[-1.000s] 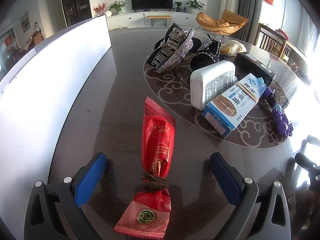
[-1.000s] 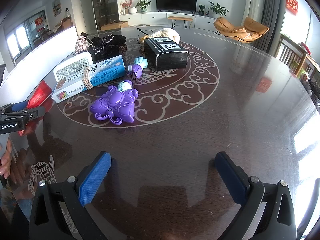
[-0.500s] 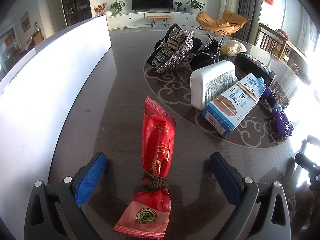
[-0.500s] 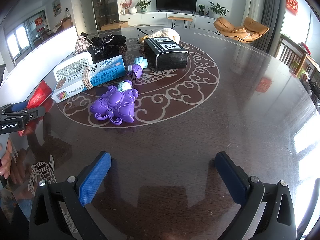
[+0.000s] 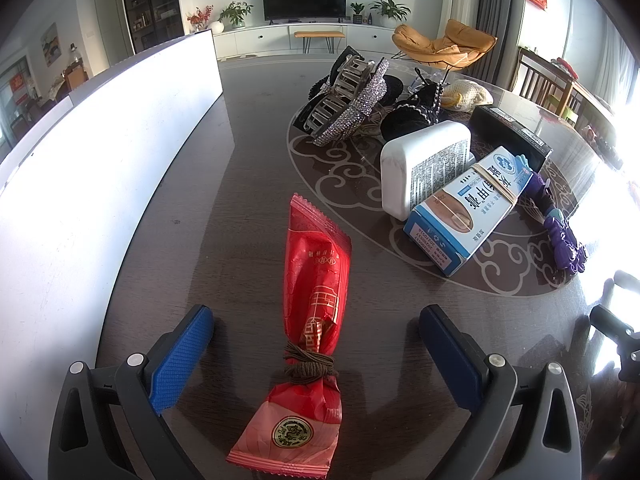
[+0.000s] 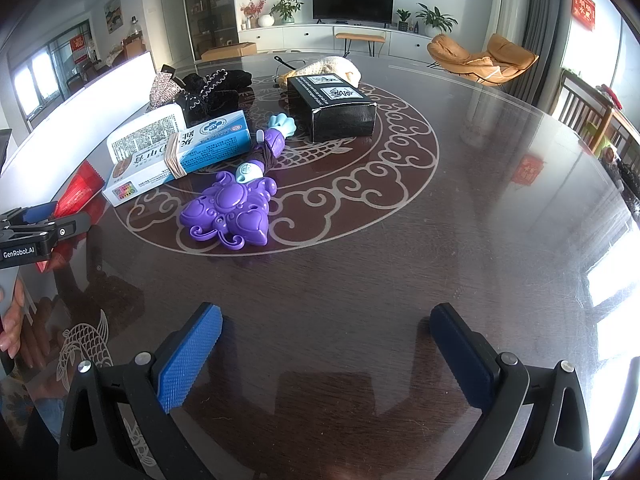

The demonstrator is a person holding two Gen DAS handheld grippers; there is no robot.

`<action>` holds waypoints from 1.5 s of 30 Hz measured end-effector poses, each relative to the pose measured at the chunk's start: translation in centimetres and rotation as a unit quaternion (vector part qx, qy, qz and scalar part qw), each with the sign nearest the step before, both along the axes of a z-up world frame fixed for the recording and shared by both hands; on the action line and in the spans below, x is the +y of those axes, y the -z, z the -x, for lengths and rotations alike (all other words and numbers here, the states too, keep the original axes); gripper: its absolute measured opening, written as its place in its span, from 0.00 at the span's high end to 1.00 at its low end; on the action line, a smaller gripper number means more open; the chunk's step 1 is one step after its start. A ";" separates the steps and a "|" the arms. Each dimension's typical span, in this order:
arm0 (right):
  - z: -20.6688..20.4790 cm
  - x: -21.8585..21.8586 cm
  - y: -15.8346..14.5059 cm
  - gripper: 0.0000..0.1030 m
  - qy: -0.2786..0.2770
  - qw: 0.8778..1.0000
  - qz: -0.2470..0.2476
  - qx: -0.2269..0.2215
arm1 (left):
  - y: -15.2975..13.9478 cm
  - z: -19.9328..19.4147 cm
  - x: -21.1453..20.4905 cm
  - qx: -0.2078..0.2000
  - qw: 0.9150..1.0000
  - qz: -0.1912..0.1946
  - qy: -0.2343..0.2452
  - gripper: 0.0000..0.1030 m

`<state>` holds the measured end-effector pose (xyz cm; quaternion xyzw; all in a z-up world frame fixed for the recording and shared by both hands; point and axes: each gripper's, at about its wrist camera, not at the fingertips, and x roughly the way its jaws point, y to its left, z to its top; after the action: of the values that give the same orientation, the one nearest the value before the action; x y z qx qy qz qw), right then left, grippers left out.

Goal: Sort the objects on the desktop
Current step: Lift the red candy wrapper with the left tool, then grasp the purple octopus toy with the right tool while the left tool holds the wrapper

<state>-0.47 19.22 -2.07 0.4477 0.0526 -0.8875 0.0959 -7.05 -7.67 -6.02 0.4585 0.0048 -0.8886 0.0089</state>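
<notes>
A red snack packet (image 5: 314, 304) tied with a brown band lies on the dark round table (image 6: 400, 272), lengthwise between the wide-apart fingers of my open left gripper (image 5: 316, 324). Beyond it stand a white box (image 5: 424, 168) and a blue-and-white medicine box (image 5: 468, 212) (image 6: 180, 156). A purple toy wand (image 6: 232, 208) lies mid-table ahead of my open right gripper (image 6: 326, 324), which holds nothing. A black box (image 6: 332, 108) sits behind the wand. A rhinestone hair claw (image 5: 348, 100) and black fabric accessories (image 6: 212, 88) lie at the back.
A long white container wall (image 5: 100, 152) runs along the table's left side. A cream knitted item (image 5: 468, 96) lies behind the black box. A hand (image 6: 12, 320) holds the left gripper at the right view's left edge. Chairs stand beyond the table on the right.
</notes>
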 end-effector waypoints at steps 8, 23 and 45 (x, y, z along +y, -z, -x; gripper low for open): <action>0.1 0.0 0.1 0.00 0.000 1.000 0.000 0.000 | -0.1 -0.2 0.3 -0.005 1.000 -0.001 0.005 0.00; 7.4 -5.4 -3.8 0.01 -0.042 0.995 0.022 -0.089 | -1.6 0.4 -0.6 -0.070 0.993 0.008 0.093 0.74; 3.6 -14.2 -14.8 0.66 -0.150 0.983 0.106 -0.008 | -15.1 -10.5 -7.1 0.142 0.987 -0.061 0.052 0.81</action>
<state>-4.03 5.04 12.73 0.4295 0.0240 -0.8599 0.2749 3.43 -14.72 9.07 0.3267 0.0369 -0.9421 -0.0659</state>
